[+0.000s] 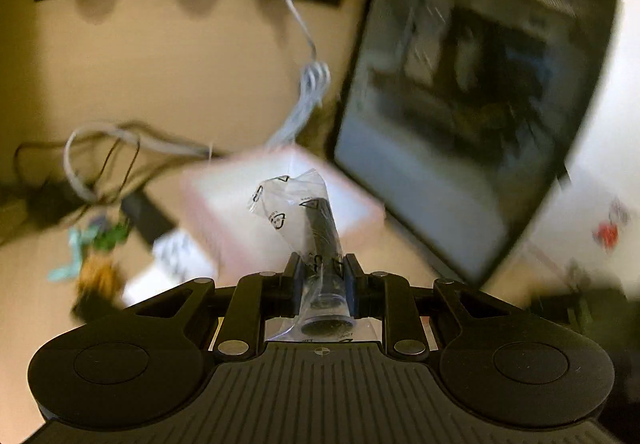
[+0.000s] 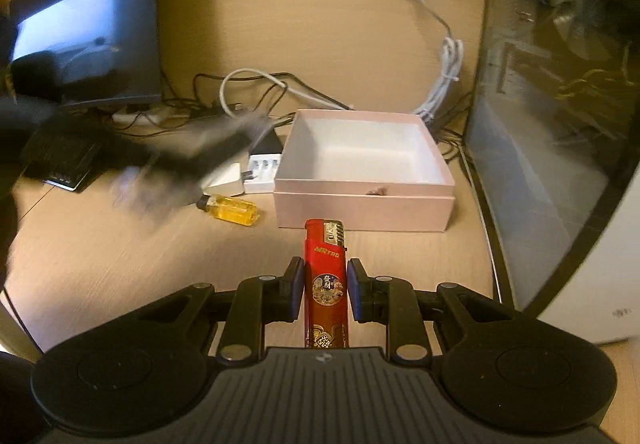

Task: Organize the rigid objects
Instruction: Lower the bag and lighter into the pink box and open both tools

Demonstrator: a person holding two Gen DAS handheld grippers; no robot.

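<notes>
Two lighters, red (image 2: 326, 280) and yellow (image 2: 232, 209); one pink box (image 2: 364, 206); one bagged black cylinder (image 1: 324, 240).

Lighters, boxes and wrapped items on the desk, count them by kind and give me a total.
Lighters: 2, red lighter and yellow lighter
Pink box: 1
Black tube in clear wrap: 1
Total: 4

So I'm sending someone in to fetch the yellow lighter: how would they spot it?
Find the open pink box in the middle of the wooden desk. Just left of its front corner, the yellow lighter lies flat on the desk, below a white charger. It is the only see-through yellow thing there; the red lighter is held in the right gripper.
</notes>
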